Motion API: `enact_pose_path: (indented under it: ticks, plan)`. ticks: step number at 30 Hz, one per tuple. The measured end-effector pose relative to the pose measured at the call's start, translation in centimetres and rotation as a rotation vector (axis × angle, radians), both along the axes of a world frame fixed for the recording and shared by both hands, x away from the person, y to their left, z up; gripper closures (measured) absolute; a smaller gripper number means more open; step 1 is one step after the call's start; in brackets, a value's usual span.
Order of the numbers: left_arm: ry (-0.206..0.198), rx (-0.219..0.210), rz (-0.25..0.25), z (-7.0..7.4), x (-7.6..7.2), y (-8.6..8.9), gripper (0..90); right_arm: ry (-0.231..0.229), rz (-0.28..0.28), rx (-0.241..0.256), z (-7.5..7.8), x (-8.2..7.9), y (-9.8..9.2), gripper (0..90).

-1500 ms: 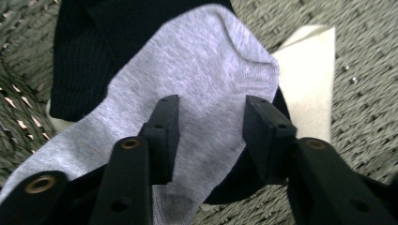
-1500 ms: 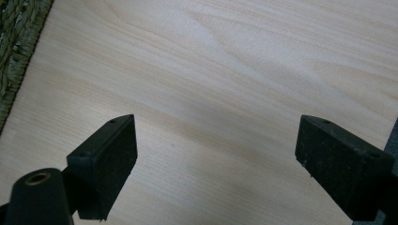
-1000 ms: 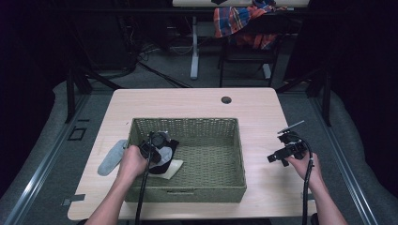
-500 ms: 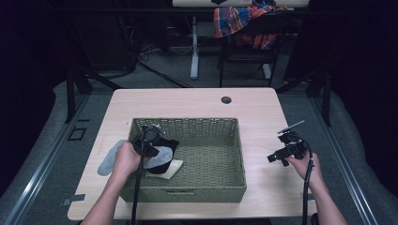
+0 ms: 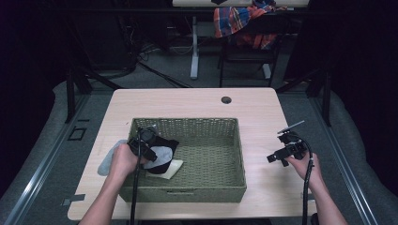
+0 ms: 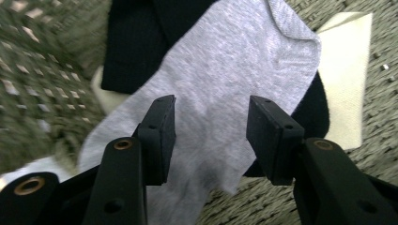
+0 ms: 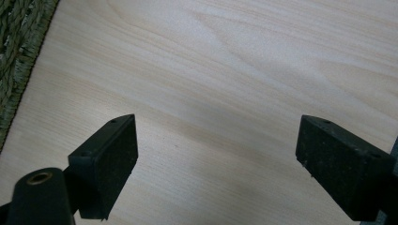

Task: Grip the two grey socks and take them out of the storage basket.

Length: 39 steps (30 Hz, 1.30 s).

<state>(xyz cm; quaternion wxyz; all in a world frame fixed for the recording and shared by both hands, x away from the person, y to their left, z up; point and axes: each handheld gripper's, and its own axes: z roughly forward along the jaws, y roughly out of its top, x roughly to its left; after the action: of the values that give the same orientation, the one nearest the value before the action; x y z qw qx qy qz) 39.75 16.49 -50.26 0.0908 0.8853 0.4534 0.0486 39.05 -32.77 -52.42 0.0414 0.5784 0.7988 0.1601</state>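
Since a second ago the left gripper [image 5: 146, 142] has drawn back from the middle of the basket's left end toward its left wall, and the grey sock [image 5: 157, 153] now lies draped across the black garment [image 5: 168, 144] inside the basket [image 5: 187, 192]; the right gripper [image 5: 287, 151] has stayed where it was, over bare table [image 5: 263, 112] well to the right of the basket.

By the look of things the sorting is partly done; a cream cloth [image 5: 172, 168], the black garment and one end of the grey sock sit in the basket's left end, while the sock's other end trails over the wicker wall onto the table by the left hand [image 5: 123, 159], so it looks only half in; that trailing end seems to be what is left to bring inside.

From the left gripper view the jaws stand apart with nothing between them, hovering above the grey sock [image 6: 234, 84], which overlaps the black garment [image 6: 136, 42] and the cream cloth [image 6: 345, 79]; that layering is too small to read from the high view. From the right gripper view the jaws are wide apart over plain wood [image 7: 244, 70], with a strip of basket weave [image 7: 19, 42] at the edge; the high view alone shows how far apart the two hands are.
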Motion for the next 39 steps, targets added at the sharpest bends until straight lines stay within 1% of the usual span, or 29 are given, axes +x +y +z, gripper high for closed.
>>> enact_pose_path:
  ticks: [1,4,5,6,8,11,12,13,14,15,16,18,19,20,23,25,26,27,28,29,32,33,34,35,37,39]
  plan:
    - [0.005,-0.010,-0.004,-0.2,0.1,-0.2,52.9,0.000,0.004,-0.003,0.0,0.0,0.0,12.9]
    - [0.007,0.022,-0.020,-0.7,0.3,-1.0,53.8,-0.003,0.000,-0.005,0.0,0.0,0.1,12.9]
    - [0.001,0.049,-0.028,-0.9,0.3,-1.4,57.5,-0.005,-0.004,-0.003,0.0,0.0,0.1,12.9]
    - [0.002,0.057,-0.032,-0.9,0.3,-1.5,57.5,-0.005,-0.004,-0.003,0.0,0.0,0.1,12.9]
    - [-0.012,0.092,-0.041,-1.1,0.3,-1.7,63.5,0.000,-0.001,-0.004,0.1,0.0,0.0,12.9]
    - [-0.030,0.119,-0.039,-1.3,0.2,-1.7,74.8,-0.002,-0.003,-0.002,0.0,0.0,0.0,12.9]
    - [-0.029,0.127,-0.042,-1.4,0.2,-1.6,78.6,-0.001,-0.003,-0.003,0.0,0.0,0.0,12.9]
    - [-0.030,0.127,-0.049,-1.5,0.2,-1.6,83.4,-0.001,-0.002,-0.002,0.1,0.0,0.0,12.9]
    - [-0.030,0.127,-0.049,-1.5,0.2,-1.6,84.5,-0.001,-0.002,-0.002,0.1,0.0,0.0,12.9]
    - [-0.028,0.128,-0.062,-1.4,0.1,-1.6,84.5,-0.002,-0.002,-0.001,0.1,0.0,0.0,12.9]
    - [-0.035,0.127,-0.068,-1.3,0.0,-1.7,86.2,-0.003,-0.002,-0.001,0.1,0.0,0.0,12.9]
    - [-0.048,0.114,-0.075,-0.8,-0.1,-1.7,88.0,-0.010,-0.010,-0.001,0.1,0.0,0.0,12.9]
    - [-0.062,0.095,-0.076,-0.3,-0.3,-1.6,88.3,-0.008,-0.008,0.002,0.1,0.0,0.0,12.9]
    - [-0.062,0.095,-0.076,-0.3,-0.3,-1.6,88.4,-0.008,-0.008,0.002,0.1,0.0,0.0,12.9]
    - [-0.085,0.048,-0.073,0.9,-0.6,-1.3,88.5,-0.007,-0.007,0.001,0.1,0.0,0.0,13.0]
    - [-0.101,0.031,-0.076,1.5,-0.9,-1.2,88.5,-0.011,-0.013,0.003,0.0,0.0,-0.1,12.9]
    - [-0.113,0.010,-0.077,2.1,-1.1,-0.9,88.5,-0.010,-0.011,0.005,0.1,0.0,-0.1,12.9]
    - [-0.113,0.010,-0.077,2.1,-1.1,-0.9,88.5,-0.010,-0.011,0.005,0.1,0.0,-0.1,12.9]
    - [-0.123,-0.007,-0.073,2.4,-1.2,-0.8,88.5,-0.010,-0.013,-0.001,0.1,0.0,-0.1,13.0]
    - [-0.123,-0.012,-0.075,2.6,-1.3,-0.7,88.5,-0.008,-0.011,-0.002,0.1,0.0,-0.1,13.0]
    - [-0.143,-0.039,-0.073,3.4,-1.6,-0.4,88.5,-0.009,-0.011,0.005,0.1,0.0,-0.1,12.9]
    - [-0.154,-0.051,-0.075,3.9,-1.8,-0.3,88.5,-0.010,-0.012,0.005,0.1,0.0,-0.1,13.0]
    - [-0.154,-0.051,-0.075,3.9,-1.8,-0.3,88.5,-0.010,-0.012,0.005,0.1,0.0,-0.1,13.0]
    - [-0.168,-0.061,-0.068,4.1,-1.9,-0.3,88.5,-0.009,-0.012,0.005,0.1,0.0,-0.1,13.0]
    - [-0.179,-0.070,-0.076,4.6,-2.1,-0.3,88.5,-0.009,-0.011,0.004,0.0,0.0,0.0,13.0]
    - [-0.180,-0.071,-0.080,4.7,-2.2,-0.4,88.5,-0.009,-0.010,0.006,0.0,0.0,0.0,12.9]
